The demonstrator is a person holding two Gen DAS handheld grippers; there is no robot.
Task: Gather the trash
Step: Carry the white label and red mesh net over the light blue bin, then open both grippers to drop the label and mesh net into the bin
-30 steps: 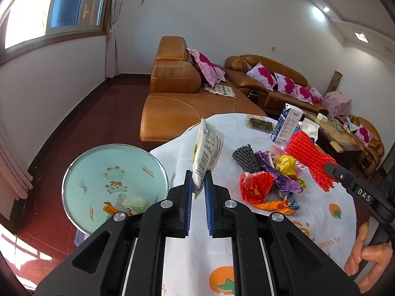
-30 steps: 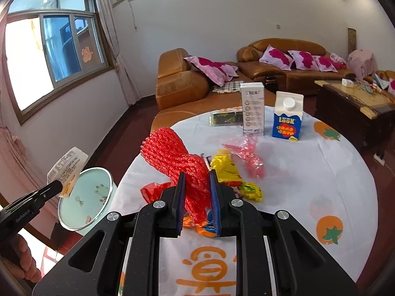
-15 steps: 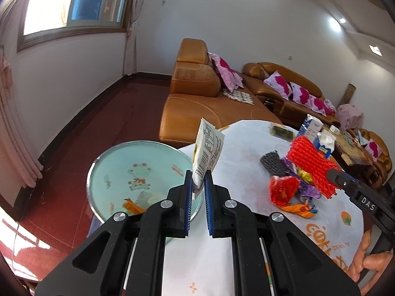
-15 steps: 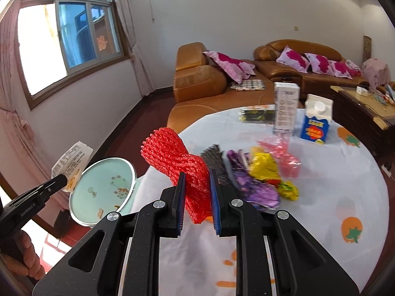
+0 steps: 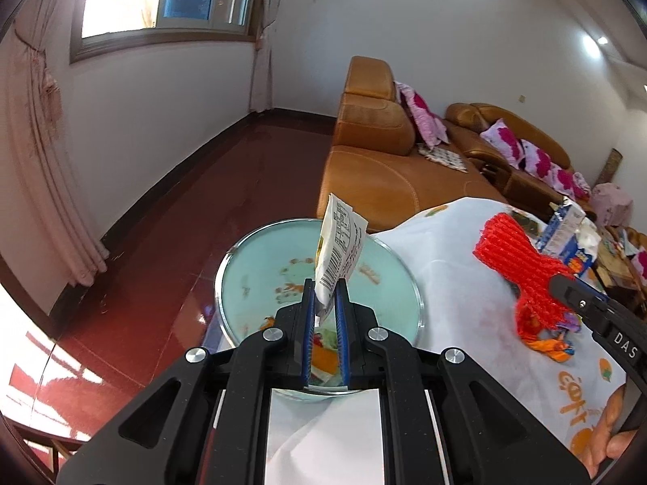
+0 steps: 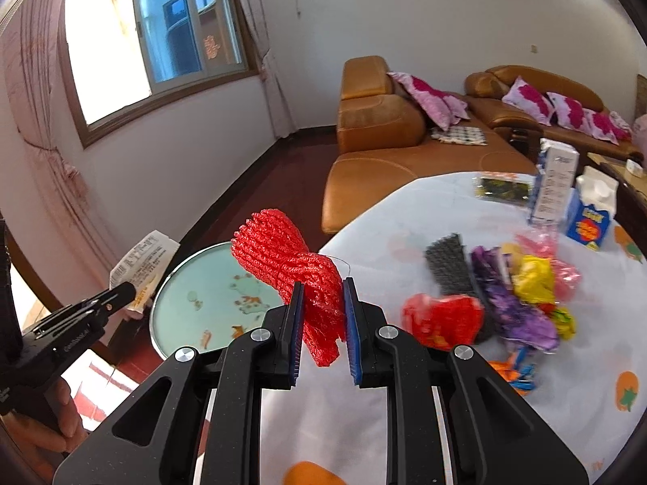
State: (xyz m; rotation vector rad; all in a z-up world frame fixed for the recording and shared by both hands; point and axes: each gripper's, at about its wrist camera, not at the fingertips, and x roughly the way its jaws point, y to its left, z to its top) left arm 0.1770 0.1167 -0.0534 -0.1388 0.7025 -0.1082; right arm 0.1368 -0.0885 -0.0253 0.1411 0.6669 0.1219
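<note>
My left gripper (image 5: 324, 287) is shut on a white printed wrapper (image 5: 339, 251) and holds it upright over the round pale-green bin (image 5: 250, 266) beside the table. The bin holds a few scraps. My right gripper (image 6: 322, 287) is shut on a red foam net (image 6: 291, 254) above the table's left edge, near the bin (image 6: 194, 283). The left gripper with the wrapper (image 6: 141, 262) shows at the left of the right wrist view. A pile of coloured wrappers (image 6: 509, 299) lies on the white tablecloth (image 6: 396, 242).
Two cartons (image 6: 566, 194) and a dark packet (image 6: 501, 188) stand at the table's far side. An orange leather sofa (image 5: 376, 153) lies behind the table and the bin. Red floor (image 5: 170, 234) spreads to the left, under a window wall.
Both grippers have swung left toward the bin. The wrapper is now over the bin's opening, and the red net has come to the table's left edge. Both grips are unchanged.
</note>
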